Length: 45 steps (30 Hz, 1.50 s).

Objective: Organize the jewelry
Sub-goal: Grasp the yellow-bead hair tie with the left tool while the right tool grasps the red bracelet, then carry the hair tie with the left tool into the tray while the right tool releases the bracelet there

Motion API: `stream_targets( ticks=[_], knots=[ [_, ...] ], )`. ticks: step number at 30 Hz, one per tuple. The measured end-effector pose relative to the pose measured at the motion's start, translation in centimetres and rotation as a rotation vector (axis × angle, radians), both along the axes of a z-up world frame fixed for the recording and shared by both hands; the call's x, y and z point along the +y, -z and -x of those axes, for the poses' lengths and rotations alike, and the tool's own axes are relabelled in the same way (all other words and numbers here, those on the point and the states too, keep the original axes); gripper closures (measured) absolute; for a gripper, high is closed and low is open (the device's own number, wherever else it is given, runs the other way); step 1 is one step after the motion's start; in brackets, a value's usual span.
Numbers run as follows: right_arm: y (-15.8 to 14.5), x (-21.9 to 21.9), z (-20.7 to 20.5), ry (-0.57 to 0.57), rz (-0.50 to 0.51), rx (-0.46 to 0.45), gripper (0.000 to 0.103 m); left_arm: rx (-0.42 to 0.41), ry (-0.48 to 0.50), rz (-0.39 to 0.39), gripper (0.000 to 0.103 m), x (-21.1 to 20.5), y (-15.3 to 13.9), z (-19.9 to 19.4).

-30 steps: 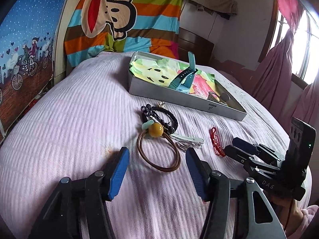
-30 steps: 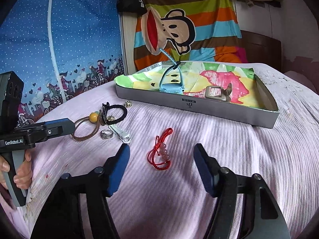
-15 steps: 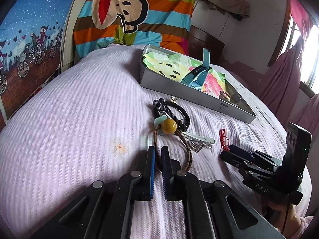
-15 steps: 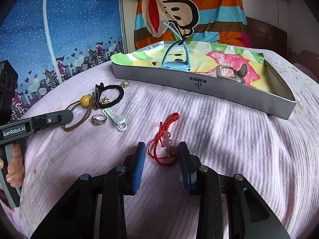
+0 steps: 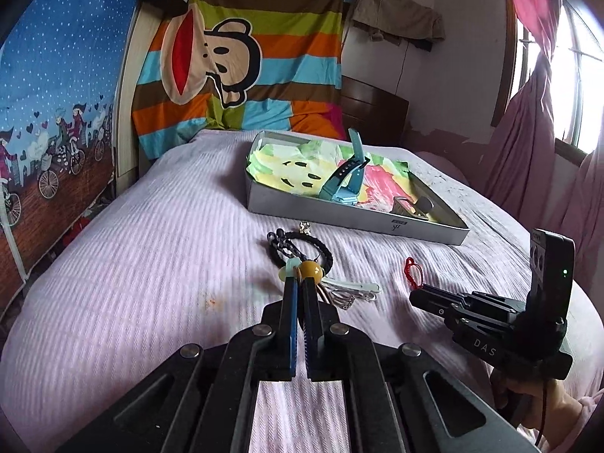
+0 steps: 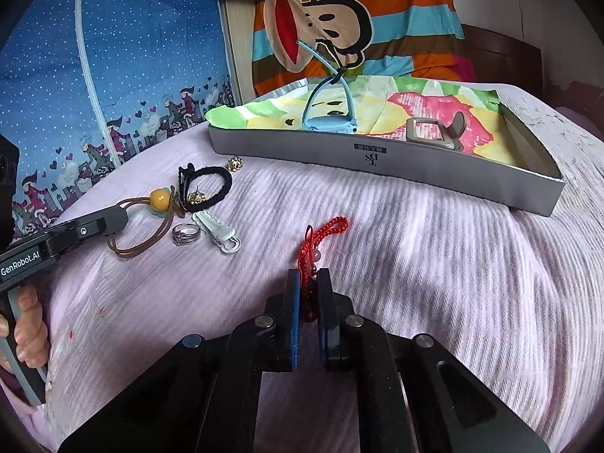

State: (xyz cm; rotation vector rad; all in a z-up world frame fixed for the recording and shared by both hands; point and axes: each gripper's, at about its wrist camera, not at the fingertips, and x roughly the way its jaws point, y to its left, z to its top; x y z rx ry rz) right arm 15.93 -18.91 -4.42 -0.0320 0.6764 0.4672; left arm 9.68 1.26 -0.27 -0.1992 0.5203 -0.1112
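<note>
Item one: left tongs (image 5: pixel 299 283), blue-padded, drawn together on the brown cord loop (image 6: pixel 145 226) next to its amber bead (image 5: pixel 310 271). In the left wrist view we lose most of that loop behind the fingers; the right wrist view shows it round, thin and leathery, lying on the bed (image 5: pixel 132 264).

Item two: right tongs (image 6: pixel 307 283), clamped on the red knotted bracelet (image 6: pixel 321 238). Its lower end is buried between the pads; the braided upper end and pale beads trail forward over the ribbed lilac bedcover.

Item three: loose pieces near the loop, all resting on the cover: a black braided hair tie (image 6: pixel 211 185), a small gold stud (image 6: pixel 234 163), a silver ring (image 6: pixel 185 233), a white scalloped clip (image 6: pixel 219 231). A gilt trinket inside the hair tie is too small for us to name.

Item four: shallow grey cardboard tray (image 6: pixel 415 166), beyond the loose pieces, lined with bright printed paper. It holds a blue watch (image 6: pixel 332 122), strap arched upward, and a grey buckled strap piece (image 6: pixel 434 132). The tray's far rim is partly cut off by the liner.
</note>
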Motion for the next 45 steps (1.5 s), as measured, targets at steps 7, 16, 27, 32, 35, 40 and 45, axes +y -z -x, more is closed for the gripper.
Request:
stream_targets(
  ticks=[7, 16, 27, 32, 35, 40, 45],
  knots=[
    [-1.0, -0.5, 1.0, -0.008, -0.048, -0.066, 0.096, -0.069, 0.015, -0.054, 0.1, -1.3, -1.5, 0.9],
    [-2.8, -1.4, 1.0, 0.018, -0.119, -0.127, 0.096, -0.066, 0.078, -0.06, 0.1, -2.6, -4.3, -1.3],
    [-5.8, -2.6, -0.4, 0.052, -0.179, -0.22, 0.096, -0.144, 0.047, -0.03, 0.1, -4.1, -7.5, -7.4],
    [-7.2, -1.8, -2.9, 0.041, -0.175, -0.262, 0.096, -0.134, 0.032, -0.03, 0.1, -3.9, -7.0, -10.5],
    [-7.4, -1.4, -4.8, 0.043, -0.189, -0.268, 0.096, -0.126, 0.023, -0.032, 0.1, -3.8, -6.5, -11.9],
    [-7.0, -1.5, -7.0, 0.066, -0.208, -0.258, 0.096, -0.113, 0.014, -0.029, 0.1, -3.8, -5.8, -13.4],
    [-6.4, -1.6, -8.3, 0.085, -0.223, -0.248, 0.096, -0.09, 0.005, -0.01, 0.1, -3.5, -4.8, -14.2]
  ],
)
